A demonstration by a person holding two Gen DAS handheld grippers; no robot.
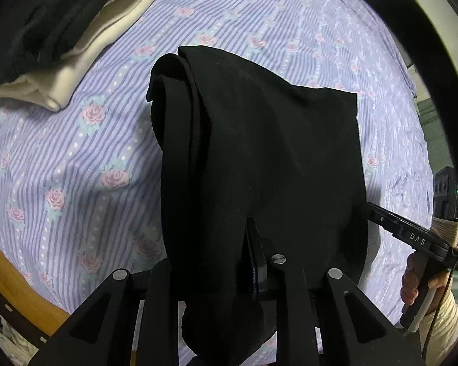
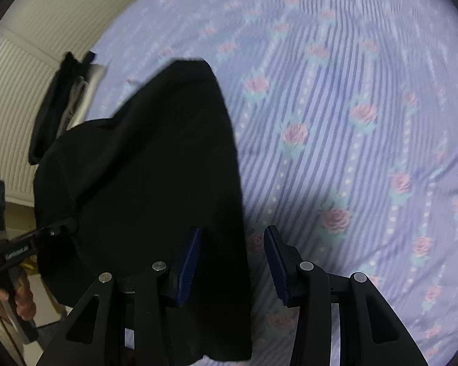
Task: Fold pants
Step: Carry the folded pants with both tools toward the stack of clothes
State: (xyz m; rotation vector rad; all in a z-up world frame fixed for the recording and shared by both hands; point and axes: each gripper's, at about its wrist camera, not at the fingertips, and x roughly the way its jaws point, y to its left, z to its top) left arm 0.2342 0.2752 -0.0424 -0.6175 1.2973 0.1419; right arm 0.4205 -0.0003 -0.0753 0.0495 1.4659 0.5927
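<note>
Left wrist view: the left gripper (image 1: 253, 262) is clamped on a bunched edge of the black pants (image 1: 259, 152), which drape forward from the jaws and hang over the middle of the floral striped bedsheet (image 1: 76, 152). The garment is already doubled into several layers, with rolled folds along its left side. A stack of folded clothes (image 1: 61, 45), dark over cream, sits at the far left corner of the bed. The right gripper (image 1: 412, 238) enters from the right edge, its tip at the cloth's right border; a hand (image 1: 415, 280) holds its handle. Right wrist view: the right gripper (image 2: 233, 262) has its jaws standing apart, blue pads bare; the pants (image 2: 155, 183) hang against the outer side of the left pad, not between the pads. The left gripper (image 2: 30, 244) reaches in from the left edge. Handling: the fabric appears soft, limp and light, with no stiffness, so unsupported parts will likely sag and slide. Take hold at a layered edge or corner, catching all layers together.
</note>
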